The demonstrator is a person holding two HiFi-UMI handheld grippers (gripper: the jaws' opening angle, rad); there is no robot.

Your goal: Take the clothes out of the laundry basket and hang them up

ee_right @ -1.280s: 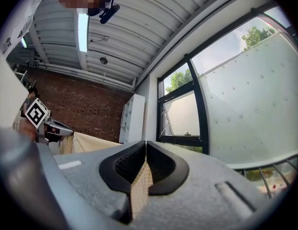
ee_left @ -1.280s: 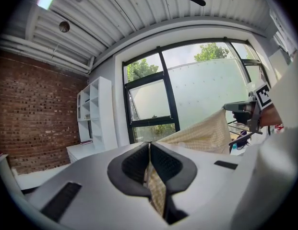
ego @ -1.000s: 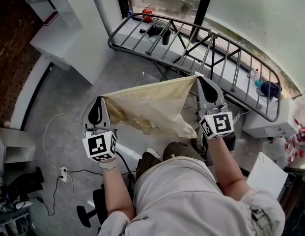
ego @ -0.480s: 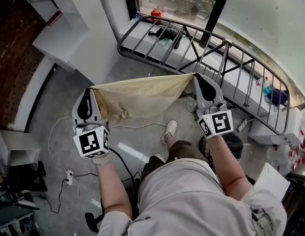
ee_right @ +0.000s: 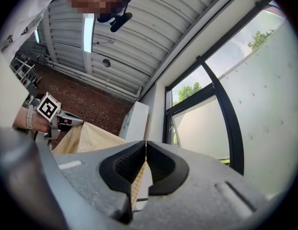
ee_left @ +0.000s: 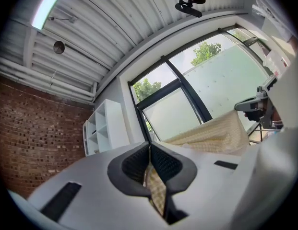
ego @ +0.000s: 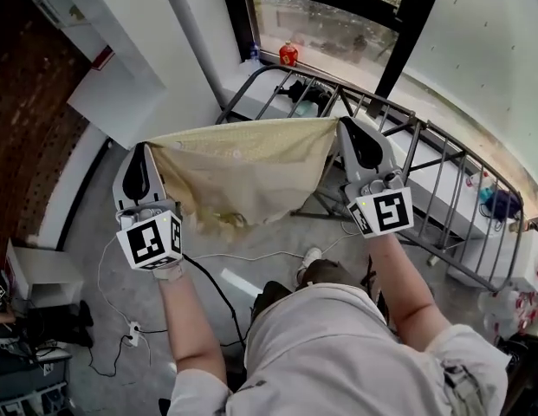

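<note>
Yellow, fine-checked cloth [ego: 243, 167] is held spread in the air in front of the person, above the floor [ego: 251, 263] and just short of the near end of the metal drying rack [ego: 435, 177]. No laundry basket is in view.

Grip: the left hand-held gripper [ego: 144, 154] has its jaws closed on the cloth's left top corner. Its own view shows a fold of fabric pinched between the ribbed pads. The right hand-held gripper [ego: 345, 130] is likewise clamped on the right top corner, with a thin edge of cloth running down between its pads. Both holds appear firm and nothing else is carried.

Step in hand: judged to be the carry to the rack, with the garment already out of the basket and opened flat. Hanging is not yet done, as no part of the cloth rests on a bar.

Orientation: the taut top edge is the long axis. It runs left to right across the person's front, nearly level and slightly higher at the right. The rest of the fabric hangs from that edge towards the floor, gathering to a loose fold low in the middle.

Next move, as assessed: keep the edge stretched, lift it over a rack bar, lower it so that the cloth drapes evenly on both sides, and only then part the jaws. The free lower fold could catch on the rack's crossbars.
</note>
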